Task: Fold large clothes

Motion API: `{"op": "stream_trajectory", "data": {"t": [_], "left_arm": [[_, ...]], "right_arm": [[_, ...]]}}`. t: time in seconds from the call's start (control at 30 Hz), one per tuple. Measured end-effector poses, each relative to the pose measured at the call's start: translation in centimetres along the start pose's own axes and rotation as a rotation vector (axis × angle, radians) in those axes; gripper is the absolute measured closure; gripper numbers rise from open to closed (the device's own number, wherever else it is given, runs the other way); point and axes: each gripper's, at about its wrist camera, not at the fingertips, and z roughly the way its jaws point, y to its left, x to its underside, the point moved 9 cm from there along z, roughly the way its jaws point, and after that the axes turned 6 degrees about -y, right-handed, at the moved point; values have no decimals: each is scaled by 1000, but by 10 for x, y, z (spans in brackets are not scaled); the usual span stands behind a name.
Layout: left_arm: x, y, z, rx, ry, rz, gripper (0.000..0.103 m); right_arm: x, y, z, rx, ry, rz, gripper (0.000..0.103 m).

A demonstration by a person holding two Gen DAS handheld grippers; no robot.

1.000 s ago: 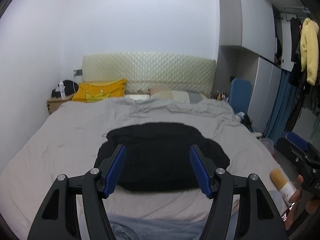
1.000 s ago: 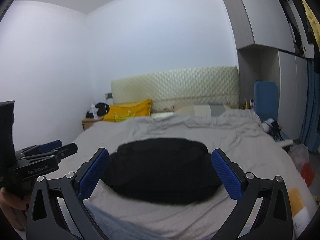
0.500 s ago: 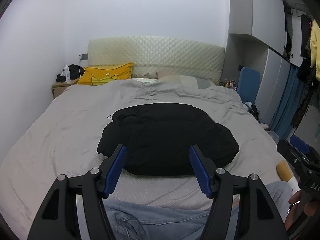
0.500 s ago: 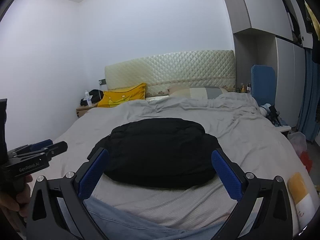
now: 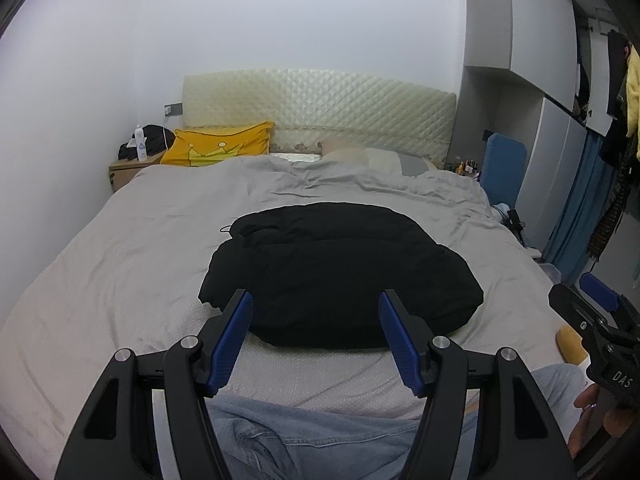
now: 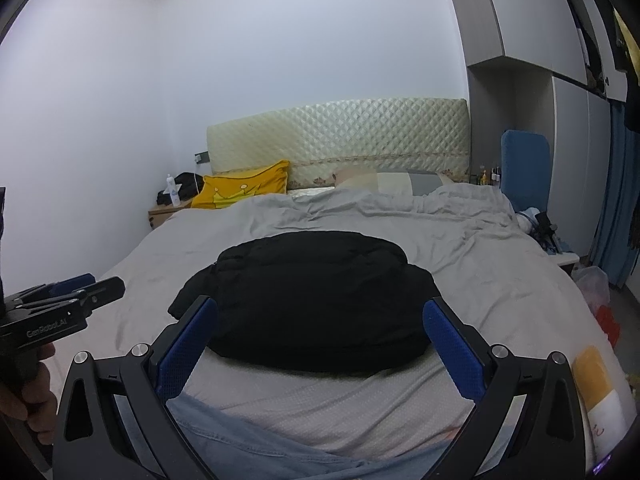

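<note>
I look down a wide bed [image 5: 120, 280] under a pale grey, wrinkled sheet. The black coat [image 5: 340, 272] lies bundled near the middle of it, toward the near edge, flat on the sheet. My left gripper [image 5: 316, 304] hangs above the near edge with its blue fingers [image 5: 236, 336] spread and nothing between them; the coat sits just beyond. My right gripper [image 6: 320, 312] is spread wide too and empty, also short of the coat. A denim garment [image 5: 320, 436] lies across the near edge below both grippers. At the far end stands a quilted cream headboard [image 5: 320, 108], with a yellow pillow [image 5: 220, 148] at its left and a grey pillow [image 5: 384, 158] to the right. A nightstand [image 5: 128, 170] sits in the far left corner against white walls. Grey wardrobes [image 5: 520, 40] and a blue curtain [image 5: 580, 208] line the right side.
</note>
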Motion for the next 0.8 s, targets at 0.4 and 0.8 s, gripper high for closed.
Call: {"op": "stream_trajectory", "data": {"t": [0.4,0.8], "left_arm": [[-1,0,-2,3,-1,8,37],[-1,0,-3,0,-4,5,37]], "right_arm": [[1,2,-1,5,1,-1,0],[1,-1,-3,8,-1,6,0]]}}
